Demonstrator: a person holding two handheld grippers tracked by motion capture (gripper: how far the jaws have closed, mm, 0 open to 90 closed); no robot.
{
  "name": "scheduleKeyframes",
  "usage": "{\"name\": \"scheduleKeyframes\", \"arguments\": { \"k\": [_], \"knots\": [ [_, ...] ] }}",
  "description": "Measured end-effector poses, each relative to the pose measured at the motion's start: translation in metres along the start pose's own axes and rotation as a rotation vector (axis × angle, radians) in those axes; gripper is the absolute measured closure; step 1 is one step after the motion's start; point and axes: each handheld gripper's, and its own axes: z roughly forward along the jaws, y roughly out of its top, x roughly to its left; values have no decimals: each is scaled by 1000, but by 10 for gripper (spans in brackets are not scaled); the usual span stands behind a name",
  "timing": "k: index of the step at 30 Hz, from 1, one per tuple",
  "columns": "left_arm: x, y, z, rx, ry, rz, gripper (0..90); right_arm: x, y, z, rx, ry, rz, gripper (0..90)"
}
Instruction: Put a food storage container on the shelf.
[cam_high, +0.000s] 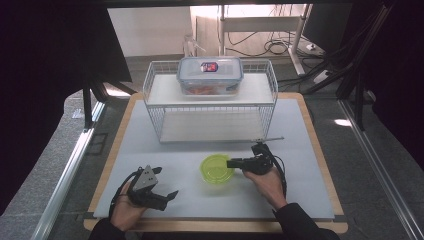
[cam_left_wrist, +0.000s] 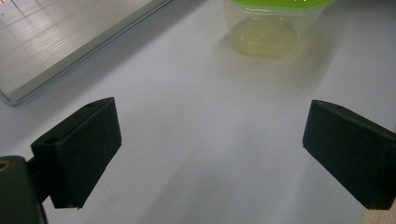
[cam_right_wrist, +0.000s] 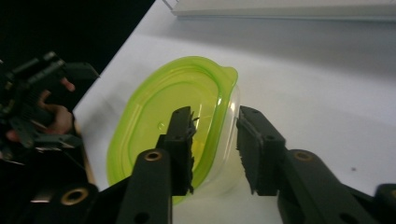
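Observation:
A round clear tub with a lime-green lid (cam_high: 217, 169) stands on the white mat in front of the wire rack. My right gripper (cam_high: 231, 163) reaches it from the right, lying level. In the right gripper view its jaws straddle the tub's edge (cam_right_wrist: 159, 121): one jaw lies over the lid, the other beside the clear wall. A small gap shows at each pad, so the right gripper (cam_right_wrist: 215, 114) is open around the rim. My left gripper (cam_high: 167, 181) rests at the front left, open and empty (cam_left_wrist: 210, 126). The tub (cam_left_wrist: 271, 28) stands ahead of it.
A white wire rack (cam_high: 210, 105) stands at the back of the mat, with a clear clip-lid box (cam_high: 210, 75) on its top shelf. The wooden table edge (cam_high: 215, 226) runs along the front. The other hand and its gripper (cam_right_wrist: 37, 102) appear at the left of the right gripper view.

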Motion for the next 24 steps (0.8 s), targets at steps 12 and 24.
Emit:
{"name": "scheduleKeyframes", "arguments": {
  "k": [12,24],
  "knots": [
    [0,0,0,1,2,3,45,-3,2,-2,8,62,99,816],
    [0,0,-1,-4,6,1,45,3,6,-14,-31,114,106,817]
  ]
}}
